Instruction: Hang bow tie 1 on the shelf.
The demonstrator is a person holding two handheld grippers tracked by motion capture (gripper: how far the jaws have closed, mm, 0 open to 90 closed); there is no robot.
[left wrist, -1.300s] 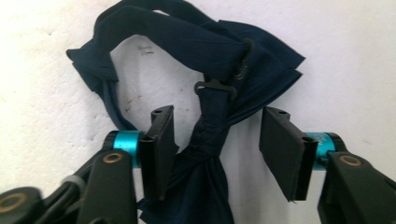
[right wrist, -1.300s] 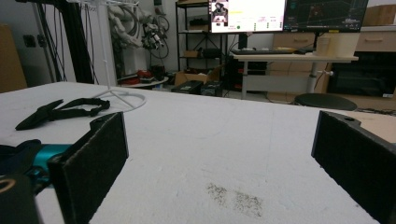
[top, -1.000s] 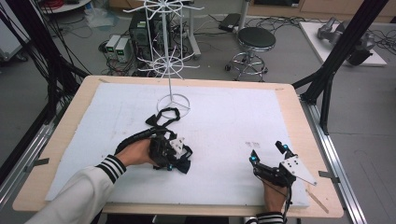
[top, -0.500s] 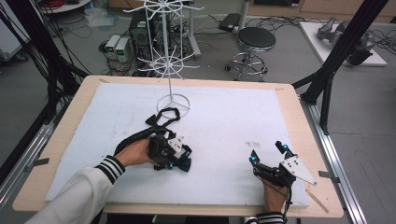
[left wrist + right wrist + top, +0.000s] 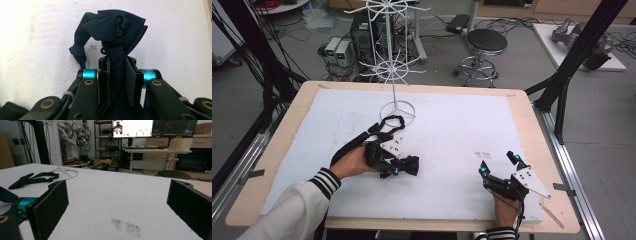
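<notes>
A dark navy cloth piece [image 5: 110,25] with a small black hook on it is pinched between the pads of my left gripper [image 5: 117,62], which is shut on it. In the high view that left gripper [image 5: 404,167] lies low over the white mat, left of centre, with the navy cloth [image 5: 412,164] bunched at its tip. A black strap [image 5: 384,125] runs on the mat from the hand toward the rack's base, and also shows as the strap [image 5: 32,178] far left. My right gripper [image 5: 498,164] rests near the front right, open, with nothing between its fingers [image 5: 50,205].
A tall white wire rack [image 5: 394,65] stands on a ring base [image 5: 398,109] at the mat's back centre. The white mat [image 5: 452,120] covers a wooden table [image 5: 532,115]. A small dark smudge [image 5: 125,226] marks the mat just ahead of the right gripper. A stool [image 5: 484,42] stands beyond the table.
</notes>
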